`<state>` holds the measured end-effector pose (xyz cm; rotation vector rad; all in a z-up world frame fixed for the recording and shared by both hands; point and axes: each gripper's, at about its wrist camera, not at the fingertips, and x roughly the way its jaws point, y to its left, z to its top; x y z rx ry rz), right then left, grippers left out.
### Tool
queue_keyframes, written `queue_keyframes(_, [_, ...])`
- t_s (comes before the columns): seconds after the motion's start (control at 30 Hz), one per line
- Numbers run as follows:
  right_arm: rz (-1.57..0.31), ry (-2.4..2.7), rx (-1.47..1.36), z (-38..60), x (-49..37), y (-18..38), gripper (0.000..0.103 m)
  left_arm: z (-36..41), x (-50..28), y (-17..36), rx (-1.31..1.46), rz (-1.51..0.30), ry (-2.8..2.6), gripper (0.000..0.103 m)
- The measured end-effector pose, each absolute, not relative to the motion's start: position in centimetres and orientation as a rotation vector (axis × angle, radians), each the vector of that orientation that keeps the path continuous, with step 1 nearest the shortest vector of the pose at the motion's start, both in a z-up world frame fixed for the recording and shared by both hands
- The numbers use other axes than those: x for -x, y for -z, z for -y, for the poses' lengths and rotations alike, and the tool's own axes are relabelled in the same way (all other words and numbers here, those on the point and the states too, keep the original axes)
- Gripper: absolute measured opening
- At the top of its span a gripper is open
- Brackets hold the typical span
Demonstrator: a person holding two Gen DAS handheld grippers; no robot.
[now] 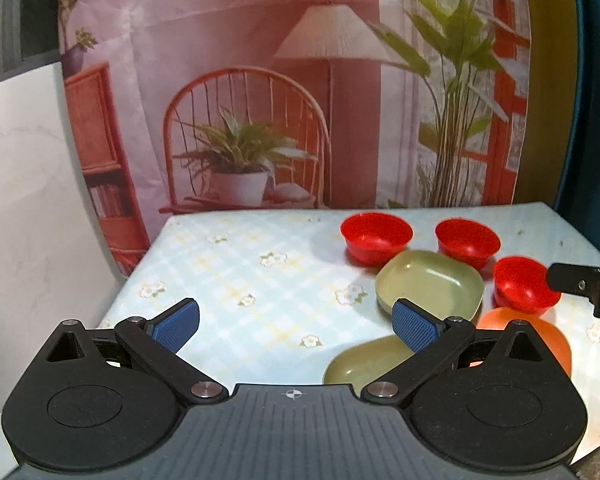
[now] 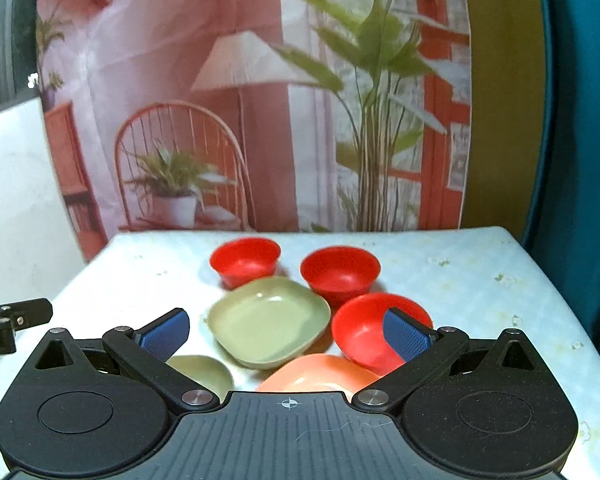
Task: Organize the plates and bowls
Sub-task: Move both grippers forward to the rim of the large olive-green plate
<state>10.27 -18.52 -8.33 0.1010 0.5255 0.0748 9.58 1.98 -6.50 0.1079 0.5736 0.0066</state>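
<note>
Three red bowls stand on the table: a far left one (image 1: 376, 236) (image 2: 245, 260), a far right one (image 1: 467, 241) (image 2: 340, 270) and a near one (image 1: 524, 285) (image 2: 364, 328). A green square plate (image 1: 430, 286) (image 2: 268, 322) lies between them. A second green plate (image 1: 364, 362) (image 2: 202, 374) and an orange plate (image 1: 552, 336) (image 2: 320, 372) lie nearer. My left gripper (image 1: 296, 326) is open and empty above the table, left of the dishes. My right gripper (image 2: 286, 334) is open and empty, hovering over the green plate and the near red bowl.
The table (image 1: 236, 264) has a pale checked flower cloth. A printed backdrop (image 1: 300, 80) hangs behind the far edge. A white wall (image 1: 20, 200) is at left and a teal surface (image 2: 580, 160) at right. The right gripper's finger (image 1: 572, 282) shows at the left view's right edge.
</note>
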Motion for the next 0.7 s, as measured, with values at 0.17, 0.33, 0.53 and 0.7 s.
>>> queue_keyframes(0.17, [-0.554,-0.08,-0.079,18.1,-11.9,10.0,0.103,-2.1,-10.8,8.0,-0.108,-0.602,-0.01,0.103])
queue_keyframes(0.33, [-0.598,-0.086,-0.058,17.5,-12.9,11.8,0.103,-2.5,-11.9,9.7,-0.072,-0.651,-0.011,0.103])
queue_keyframes(0.53, [-0.643,-0.094,-0.044,17.0,-13.2,13.7,0.103,-2.8,-12.7,11.6,-0.039,-0.704,-0.012,0.103])
queue_keyframes(0.7, [-0.656,-0.104,-0.015,16.5,-13.0,14.7,0.103,-3.3,-12.9,12.6,-0.01,-0.739,-0.036,0.103])
